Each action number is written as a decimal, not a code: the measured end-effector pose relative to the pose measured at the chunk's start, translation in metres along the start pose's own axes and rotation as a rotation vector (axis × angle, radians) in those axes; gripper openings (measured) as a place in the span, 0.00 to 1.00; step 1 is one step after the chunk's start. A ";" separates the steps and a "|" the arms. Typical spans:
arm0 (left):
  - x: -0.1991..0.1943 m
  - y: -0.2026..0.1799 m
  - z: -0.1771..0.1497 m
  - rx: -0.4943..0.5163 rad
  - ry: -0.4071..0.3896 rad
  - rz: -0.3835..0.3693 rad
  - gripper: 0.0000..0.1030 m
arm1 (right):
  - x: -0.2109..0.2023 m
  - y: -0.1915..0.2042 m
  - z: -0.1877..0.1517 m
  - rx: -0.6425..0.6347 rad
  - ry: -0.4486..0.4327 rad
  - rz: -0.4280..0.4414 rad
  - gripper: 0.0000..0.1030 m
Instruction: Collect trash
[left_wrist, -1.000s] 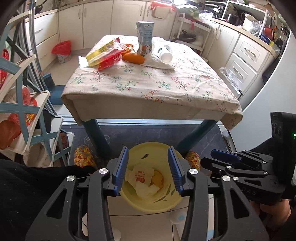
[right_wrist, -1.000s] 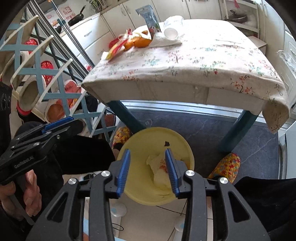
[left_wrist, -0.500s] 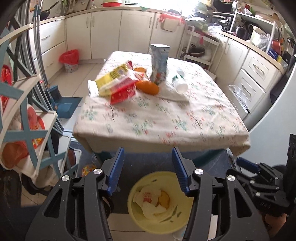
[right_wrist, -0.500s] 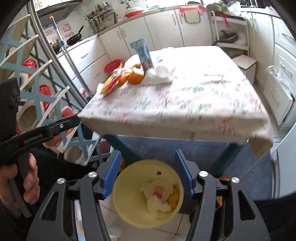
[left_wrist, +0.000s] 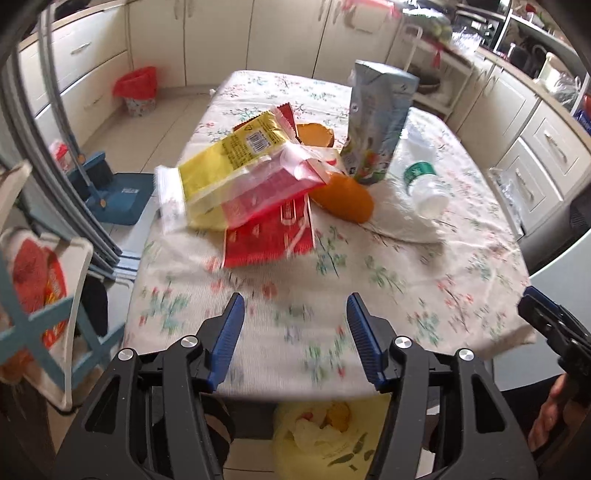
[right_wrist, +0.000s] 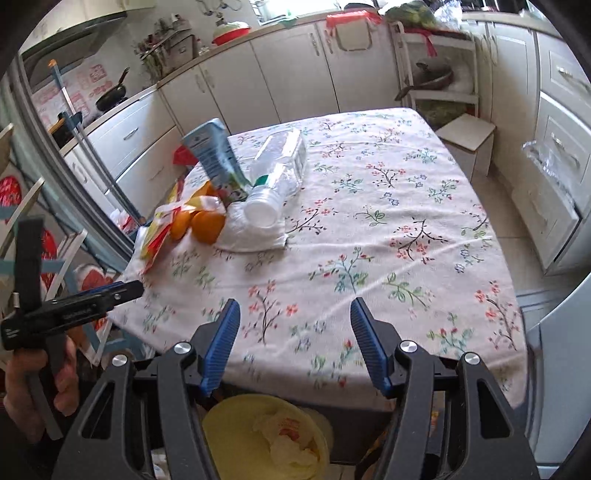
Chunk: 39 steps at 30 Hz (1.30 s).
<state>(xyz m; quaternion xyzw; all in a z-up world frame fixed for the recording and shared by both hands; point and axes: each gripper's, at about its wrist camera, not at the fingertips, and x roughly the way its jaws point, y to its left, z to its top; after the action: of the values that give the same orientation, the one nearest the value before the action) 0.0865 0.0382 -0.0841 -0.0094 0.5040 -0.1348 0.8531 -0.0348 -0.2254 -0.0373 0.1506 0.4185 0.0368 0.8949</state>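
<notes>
Left wrist view: the left gripper (left_wrist: 295, 336) has swung up from over the yellow bin (left_wrist: 325, 435), where it hung a second ago, to face the table (left_wrist: 369, 280). Its jaws have just been opening and now stand moderately apart with nothing between them. The right gripper (right_wrist: 295, 339) has made the same move, its jaws also parted and empty after widening. Crumpled wrappers already lie in the bin below the table edge, so one drop looks finished and the next pickup is beginning. Farther ahead, well beyond both sets of fingers, the remaining trash sits clustered: a yellow and red snack bag (left_wrist: 243, 173), orange peel (left_wrist: 343, 195), an upright drink carton (left_wrist: 376, 122), a white napkin (left_wrist: 402, 218) and a plastic bottle (left_wrist: 424, 181) lying on it.
</notes>
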 end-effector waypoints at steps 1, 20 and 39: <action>0.006 0.000 0.005 0.002 0.007 0.005 0.53 | 0.002 -0.001 0.003 0.007 0.001 0.004 0.59; 0.049 -0.008 0.066 0.102 -0.062 -0.003 0.61 | 0.038 -0.022 0.036 0.023 0.032 -0.120 0.64; -0.072 0.004 0.010 0.057 -0.199 -0.163 0.61 | 0.134 -0.044 0.110 -0.154 0.096 -0.265 0.93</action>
<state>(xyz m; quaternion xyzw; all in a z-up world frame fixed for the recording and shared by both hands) 0.0636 0.0577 -0.0182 -0.0394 0.4102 -0.2167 0.8850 0.1325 -0.2677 -0.0825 0.0230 0.4731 -0.0423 0.8797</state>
